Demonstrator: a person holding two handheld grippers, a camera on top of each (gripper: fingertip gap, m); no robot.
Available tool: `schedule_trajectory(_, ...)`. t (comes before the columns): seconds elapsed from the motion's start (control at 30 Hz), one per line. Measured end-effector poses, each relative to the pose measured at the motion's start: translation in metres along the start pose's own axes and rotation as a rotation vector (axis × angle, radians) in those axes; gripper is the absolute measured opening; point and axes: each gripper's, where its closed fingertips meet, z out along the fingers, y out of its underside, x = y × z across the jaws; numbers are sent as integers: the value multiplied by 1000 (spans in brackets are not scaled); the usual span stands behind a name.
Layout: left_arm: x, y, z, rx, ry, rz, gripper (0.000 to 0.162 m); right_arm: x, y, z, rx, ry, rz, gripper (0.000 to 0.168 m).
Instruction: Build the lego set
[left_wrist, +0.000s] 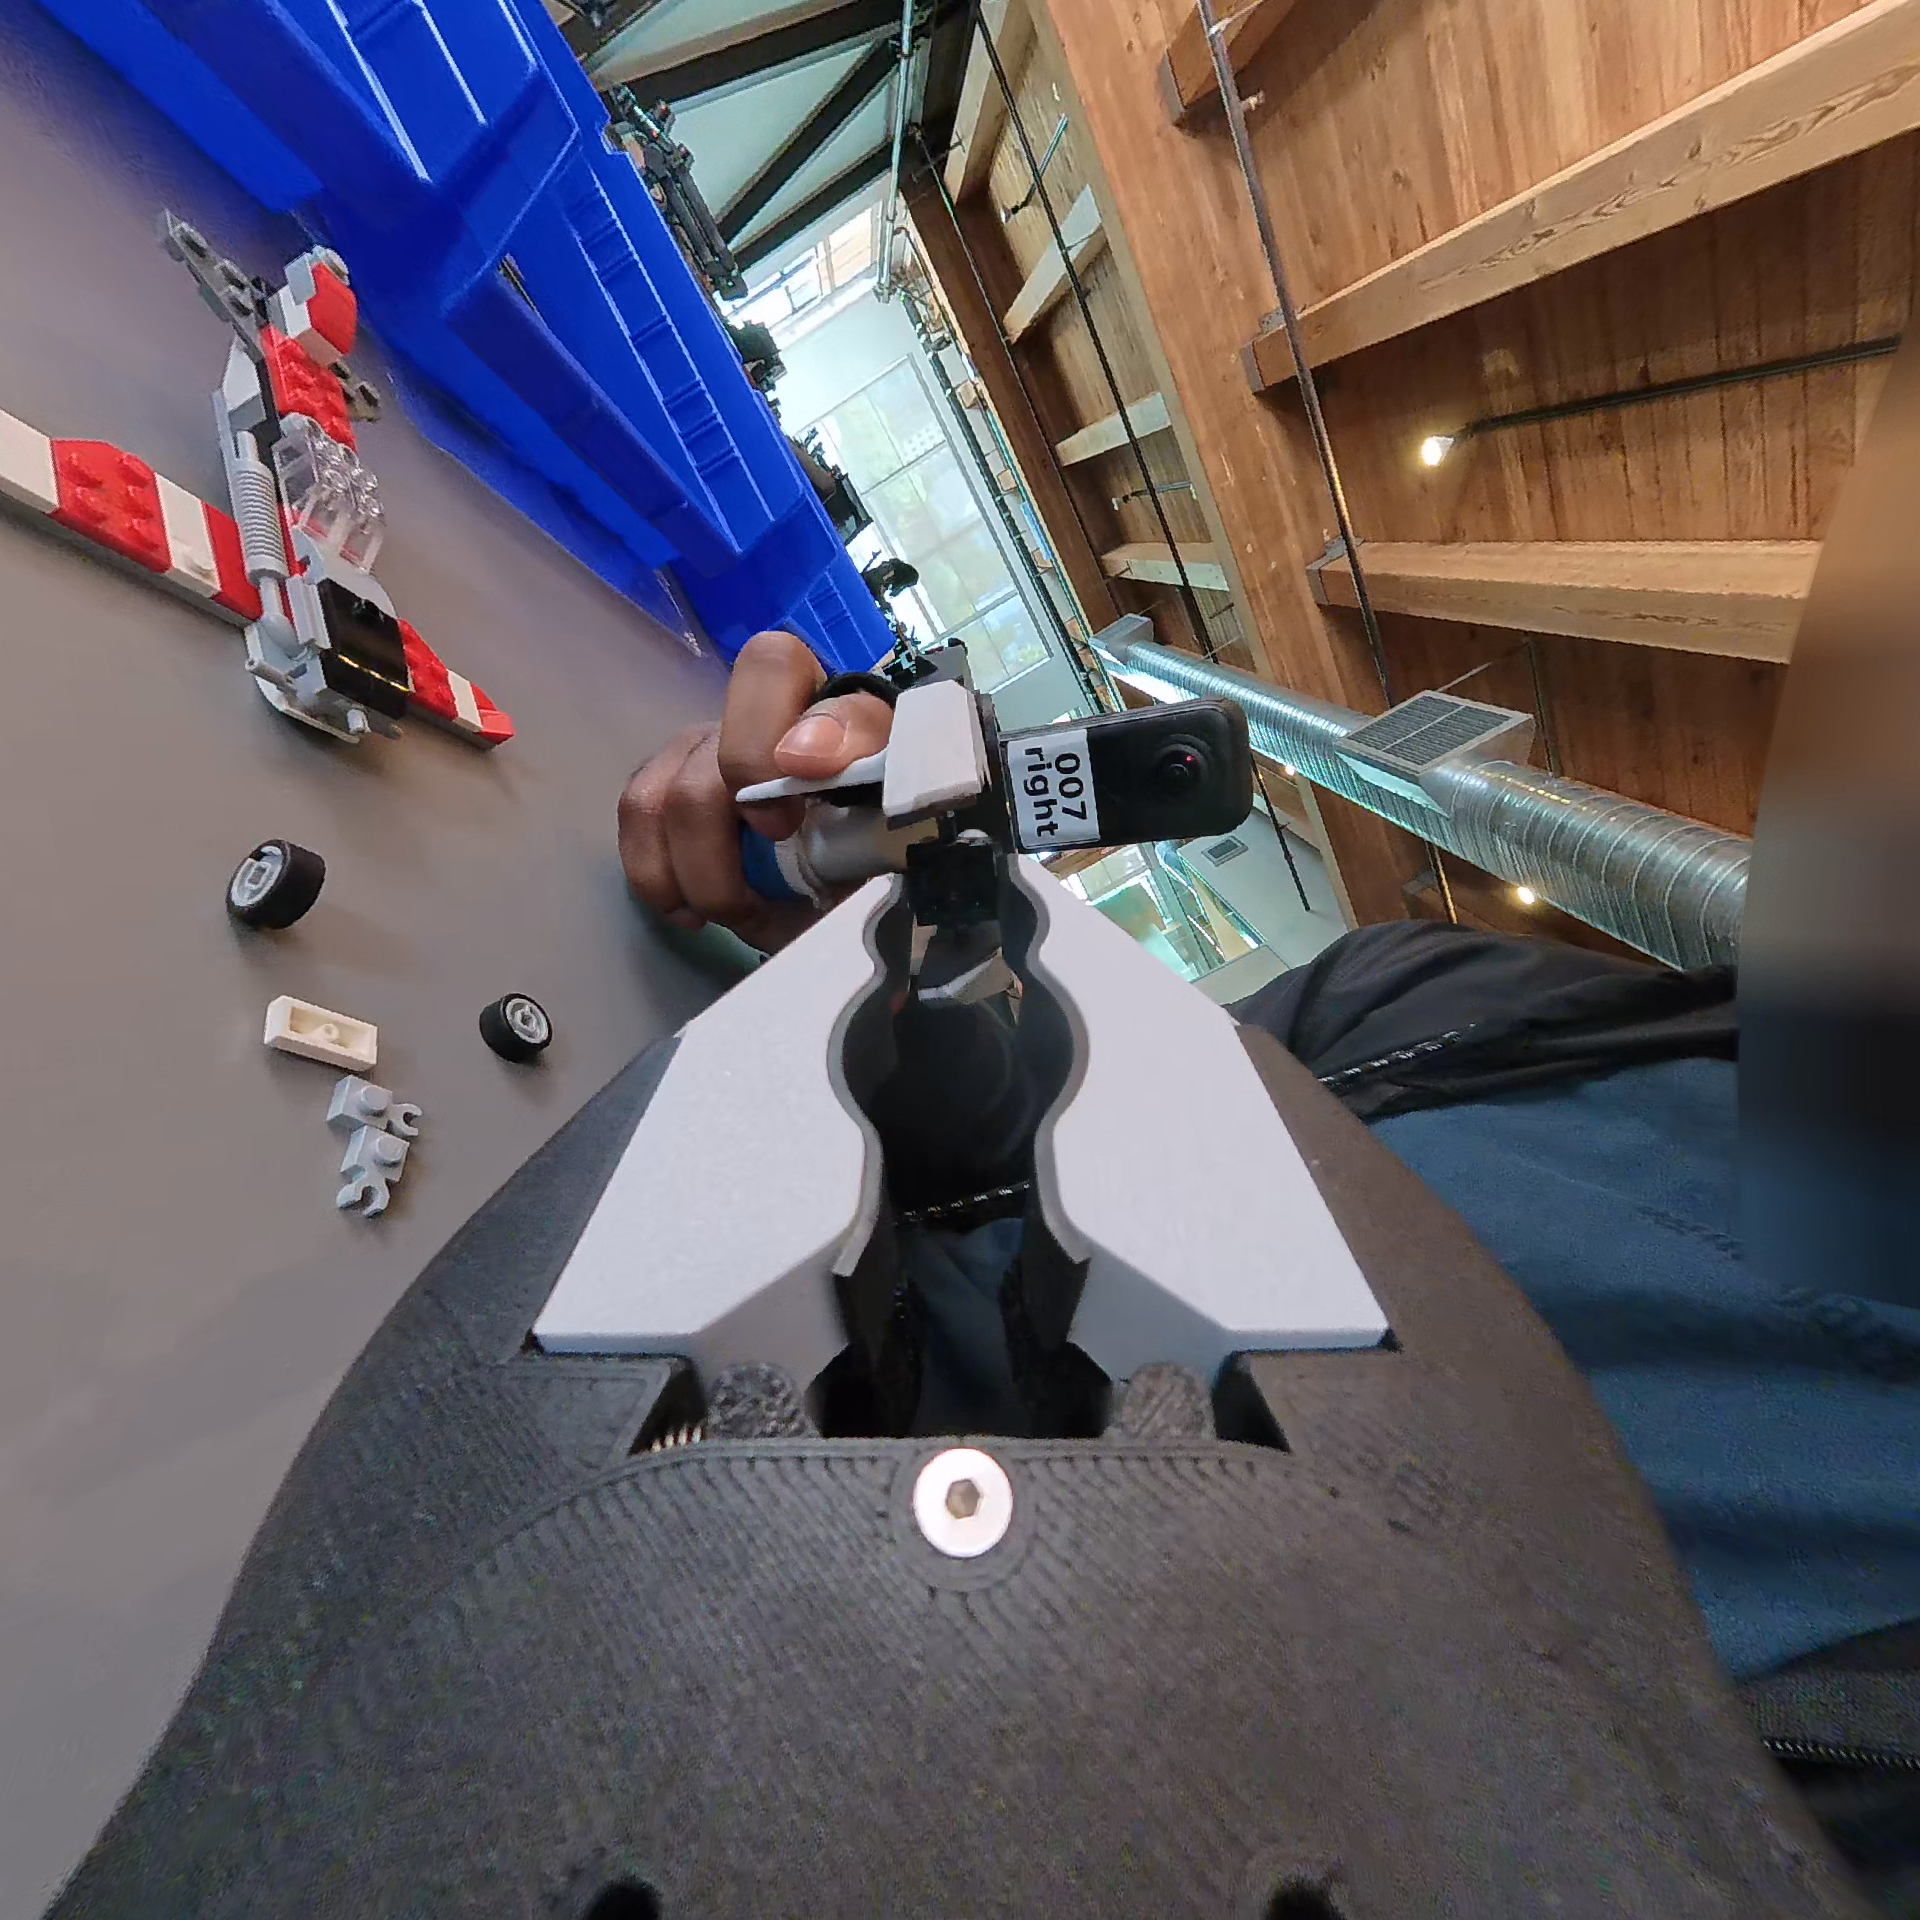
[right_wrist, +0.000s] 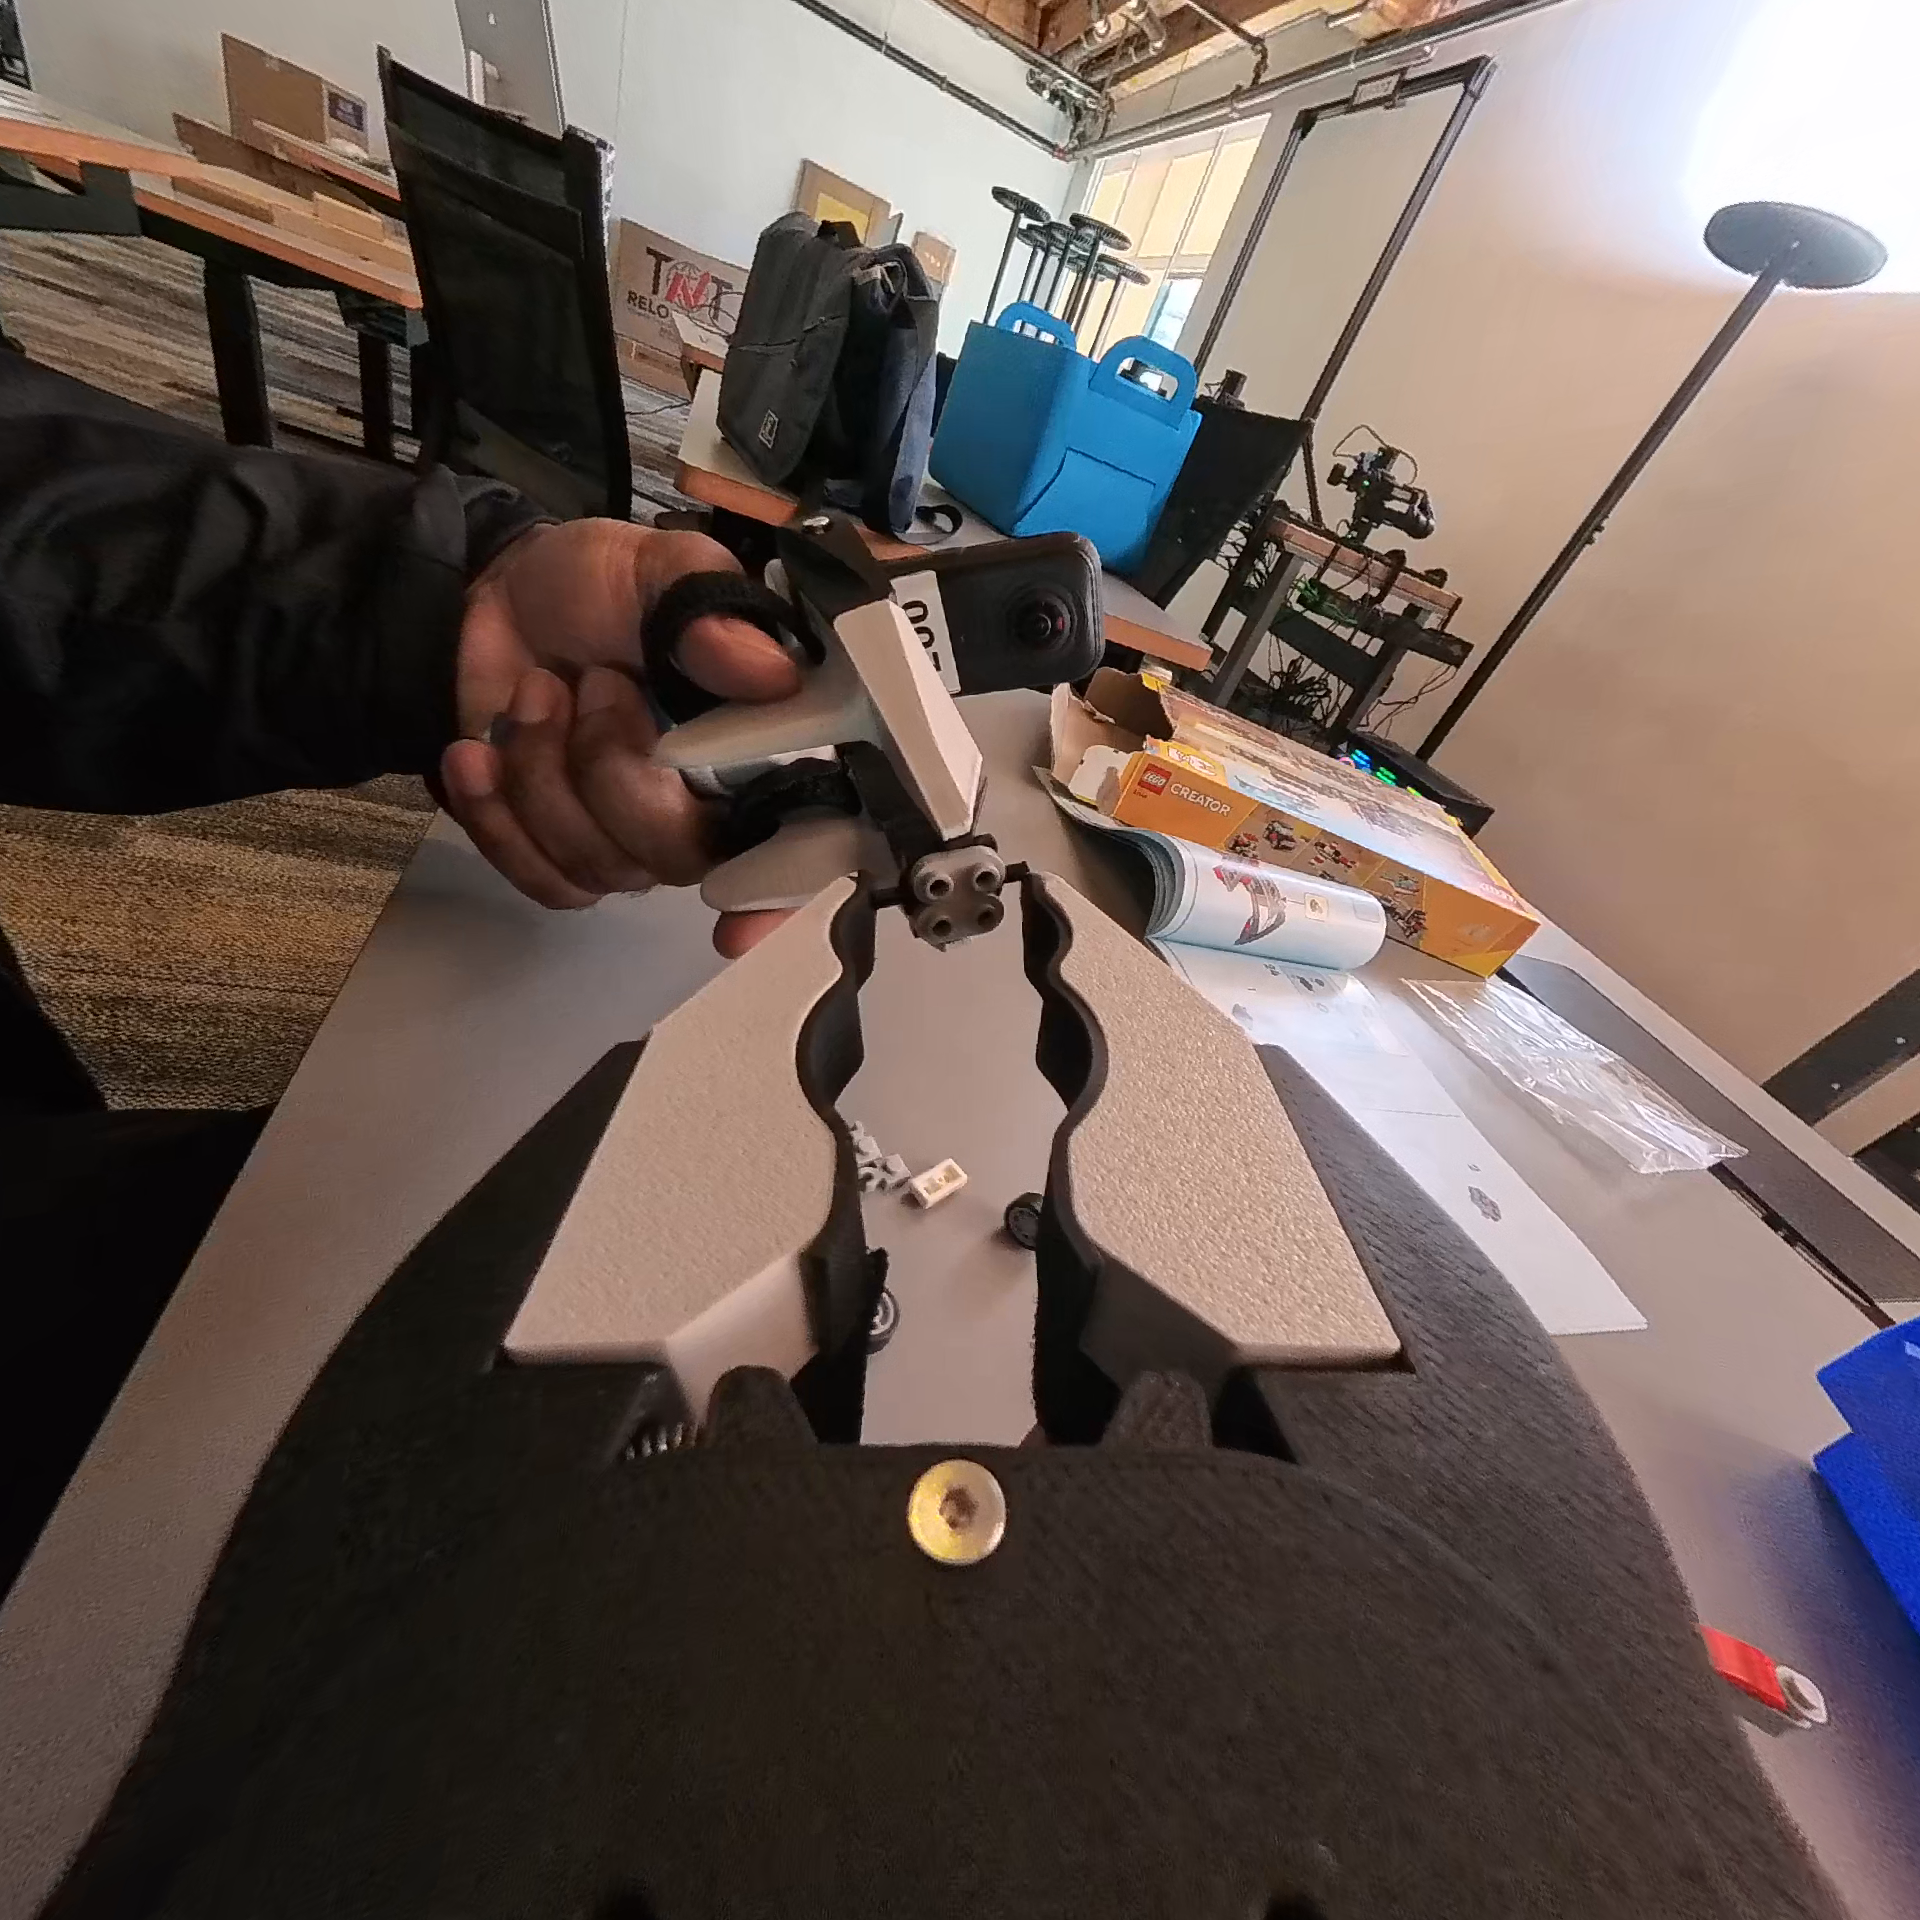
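Grey table (left_wrist: 436, 748), blue bins (left_wrist: 540, 260), contents unseen; plane model (left_wrist: 301, 499).

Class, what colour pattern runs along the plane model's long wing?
Alternating red and white bands on the wing, clearest in the left wrist view.

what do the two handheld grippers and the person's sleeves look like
Both grippers, left and right, have a black textured printed body with a silver hex screw, and pale grey wedge-shaped fingers lined with wavy black pads. Each carries a black camera bearing a white label. The sleeve is black.
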Motion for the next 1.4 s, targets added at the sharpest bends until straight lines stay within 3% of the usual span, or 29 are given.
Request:
schedule_trajectory(0.43,-1,-4,1,28,12,-9,17,4,0,0,-3,26,-4,29)
schedule_trajectory(0.8,-10,-13,-16,53,-88,50,17,4,3,-1,-16,27,-17,32)
schedule_trajectory(1.4,-14,2,-10,-33,-99,49,18,-5,1,0,-4,-19,-19,19)
